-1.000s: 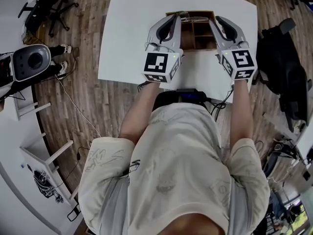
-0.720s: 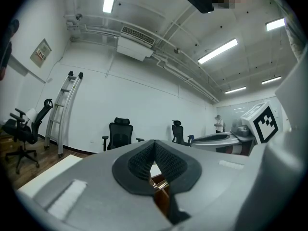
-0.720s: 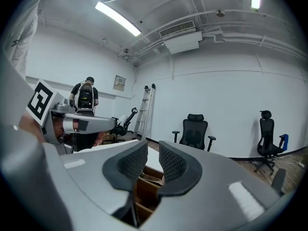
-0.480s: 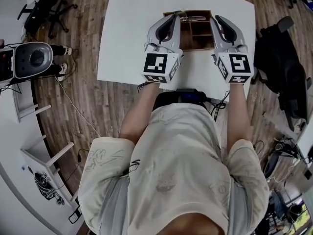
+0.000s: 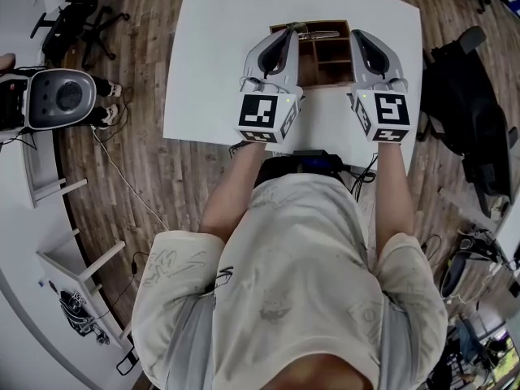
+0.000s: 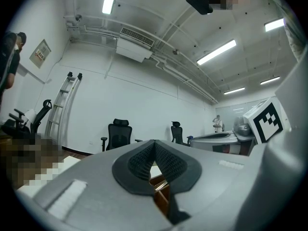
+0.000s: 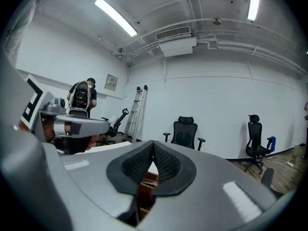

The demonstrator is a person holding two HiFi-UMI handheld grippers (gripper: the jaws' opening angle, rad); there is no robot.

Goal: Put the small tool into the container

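Small tool (image 5: 321,32) is lying in container (image 5: 317,62), seemingly delivered; left gripper (image 5: 290,29) is hovering, jaws pressed together, empty. Right gripper (image 5: 357,35) jaws have just been closing on nothing, now meeting.

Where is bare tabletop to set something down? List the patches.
Bare: the wide strip of white table left of the wooden container, out to the left edge, and the band beyond it to the far edge. Crowded: the container, a metal tool in its far compartment.
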